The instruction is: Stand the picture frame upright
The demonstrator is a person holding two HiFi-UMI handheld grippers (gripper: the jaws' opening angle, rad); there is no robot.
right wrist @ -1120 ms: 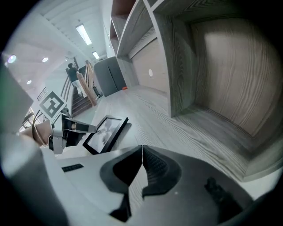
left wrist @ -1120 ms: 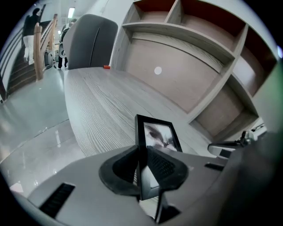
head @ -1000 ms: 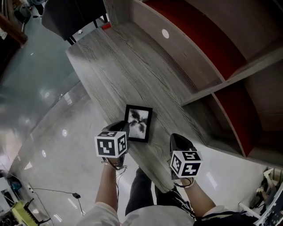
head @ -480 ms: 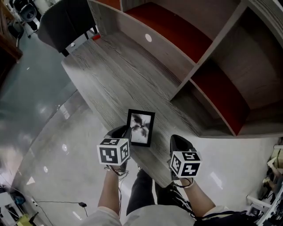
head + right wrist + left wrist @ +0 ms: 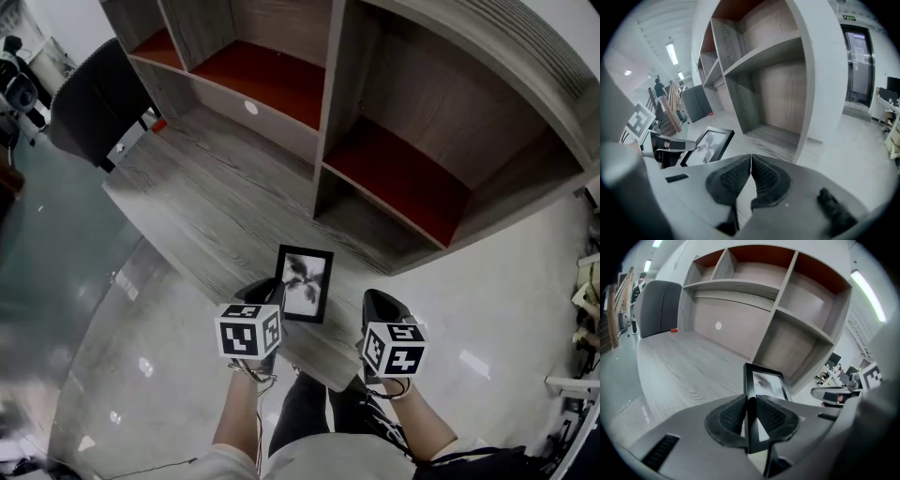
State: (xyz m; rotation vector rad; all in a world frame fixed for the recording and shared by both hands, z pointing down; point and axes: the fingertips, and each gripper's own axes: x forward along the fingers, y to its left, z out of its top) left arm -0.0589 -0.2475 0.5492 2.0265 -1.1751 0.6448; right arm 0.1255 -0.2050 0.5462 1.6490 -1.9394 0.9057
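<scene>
Now facing far more of the tall grey wooden shelf unit with red-lined compartments (image 5: 394,141) than a second ago, with the long grey wood-grain surface (image 5: 216,206) lying directly in front of it.

Carried closer to that shelf unit and tipped nearer to vertical over the same second: the small black-rimmed rectangular picture frame with a grey flower print (image 5: 305,283), apparently raised just clear of the surface edge farthest from the shelf unit. Clamped along one long side between the jaws of the left gripper (image 5: 751,401), pads pressing front and back. Shut together on nothing: the jaws of the right gripper (image 5: 750,161), about as far from the shelf unit as the left one.

Judged as mid-carry: not yet stood up, lower edge yet to be set down in front of the shelf unit.

Counted, largest first: one shelf unit, one surface, one dark grey padded chair (image 5: 89,108) beyond the shelf unit's left end, one frame, two grippers.
</scene>
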